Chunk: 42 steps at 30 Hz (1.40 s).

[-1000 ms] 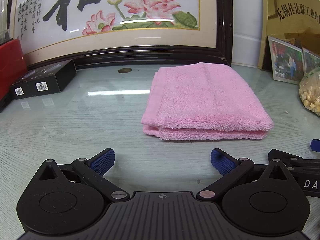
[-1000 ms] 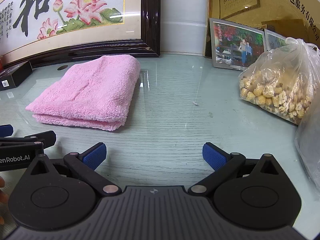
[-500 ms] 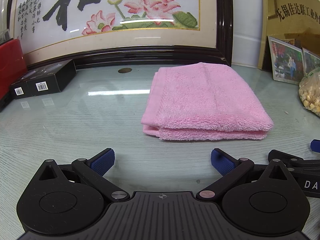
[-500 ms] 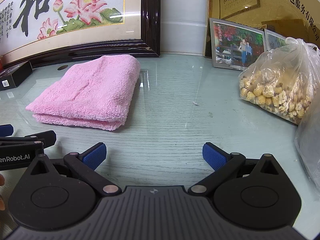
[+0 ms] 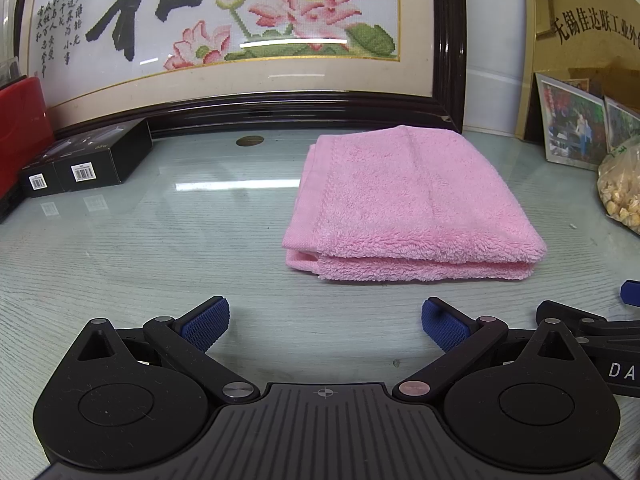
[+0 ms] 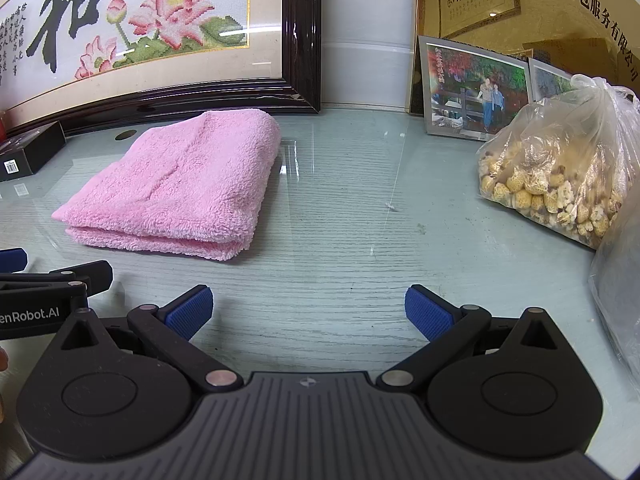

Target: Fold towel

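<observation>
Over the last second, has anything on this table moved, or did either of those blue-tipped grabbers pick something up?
Nothing visibly changed. The pink towel lies folded on the glass table in the same spot, touched by neither tool. The left gripper and the right gripper both hover open and empty short of it, as before. The bag of snacks and the black boxes have not shifted either.

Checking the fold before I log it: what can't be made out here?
- Towel: underside and inner layers hidden by its own top layer, both views.
- Towel's far edge: hidden behind its bulk.
- Red box: cut off by left view's edge.
- Bag: cut off by right view's edge.
</observation>
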Each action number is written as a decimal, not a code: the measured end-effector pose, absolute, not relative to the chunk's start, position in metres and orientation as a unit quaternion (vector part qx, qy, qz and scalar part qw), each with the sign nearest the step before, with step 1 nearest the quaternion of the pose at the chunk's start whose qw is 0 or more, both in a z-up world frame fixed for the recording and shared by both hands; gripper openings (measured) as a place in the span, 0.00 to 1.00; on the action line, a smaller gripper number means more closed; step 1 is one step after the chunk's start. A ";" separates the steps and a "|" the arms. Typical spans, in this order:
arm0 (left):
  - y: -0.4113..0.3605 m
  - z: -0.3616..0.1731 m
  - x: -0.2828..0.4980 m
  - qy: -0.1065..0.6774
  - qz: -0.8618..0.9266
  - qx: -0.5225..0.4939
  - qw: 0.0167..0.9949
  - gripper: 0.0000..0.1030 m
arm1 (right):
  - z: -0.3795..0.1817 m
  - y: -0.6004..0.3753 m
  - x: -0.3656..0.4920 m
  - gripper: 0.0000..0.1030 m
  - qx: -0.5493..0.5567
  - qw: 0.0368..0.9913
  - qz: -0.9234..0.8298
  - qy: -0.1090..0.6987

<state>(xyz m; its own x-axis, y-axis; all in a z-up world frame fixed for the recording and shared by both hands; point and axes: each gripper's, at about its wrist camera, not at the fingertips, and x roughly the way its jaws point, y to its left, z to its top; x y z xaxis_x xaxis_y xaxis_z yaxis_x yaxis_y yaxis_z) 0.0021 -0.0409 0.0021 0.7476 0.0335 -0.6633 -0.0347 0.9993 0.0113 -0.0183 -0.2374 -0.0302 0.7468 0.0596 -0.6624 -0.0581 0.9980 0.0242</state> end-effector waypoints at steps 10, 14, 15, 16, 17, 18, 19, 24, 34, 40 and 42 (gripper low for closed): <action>-0.041 0.002 0.002 0.355 0.017 -0.001 0.935 1.00 | -0.030 -0.237 -0.018 1.00 0.001 0.935 0.031 0.354; -0.041 0.002 0.002 0.355 0.017 -0.001 0.935 1.00 | -0.030 -0.237 -0.018 1.00 0.001 0.935 0.031 0.354; -0.041 0.002 0.002 0.355 0.017 -0.002 0.935 1.00 | -0.030 -0.237 -0.018 1.00 0.001 0.935 0.031 0.354; -0.041 0.002 0.002 0.355 0.017 -0.002 0.935 1.00 | -0.030 -0.237 -0.018 1.00 0.001 0.935 0.031 0.354; -0.041 0.002 0.002 0.354 0.017 -0.002 0.935 1.00 | -0.030 -0.237 -0.018 1.00 0.001 0.935 0.031 0.354; -0.041 0.002 0.002 0.354 0.017 -0.002 0.935 1.00 | -0.030 -0.237 -0.018 1.00 0.001 0.935 0.031 0.354; -0.041 0.002 0.002 0.354 0.017 -0.002 0.935 1.00 | -0.030 -0.237 -0.018 1.00 0.001 0.935 0.031 0.354; -0.041 0.002 0.002 0.354 0.017 -0.003 0.935 1.00 | -0.030 -0.237 -0.018 1.00 0.001 0.935 0.031 0.354; -0.041 0.003 0.001 0.354 0.015 -0.004 0.935 1.00 | -0.030 -0.237 -0.018 1.00 0.001 0.935 0.031 0.354; -0.041 0.002 0.001 0.355 0.013 0.001 0.935 1.00 | -0.030 -0.237 -0.018 1.00 0.001 0.935 0.031 0.354; -0.041 0.002 0.001 0.355 0.013 0.001 0.935 1.00 | -0.030 -0.237 -0.018 1.00 0.001 0.935 0.031 0.354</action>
<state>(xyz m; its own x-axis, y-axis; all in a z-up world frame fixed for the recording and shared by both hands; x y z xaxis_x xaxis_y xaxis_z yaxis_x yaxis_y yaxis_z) 0.0012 -0.0411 0.0023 0.7477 0.0249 -0.6636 -0.0233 0.9997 0.0112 -0.0183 -0.2367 -0.0305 0.7471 0.0588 -0.6621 -0.0572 0.9981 0.0240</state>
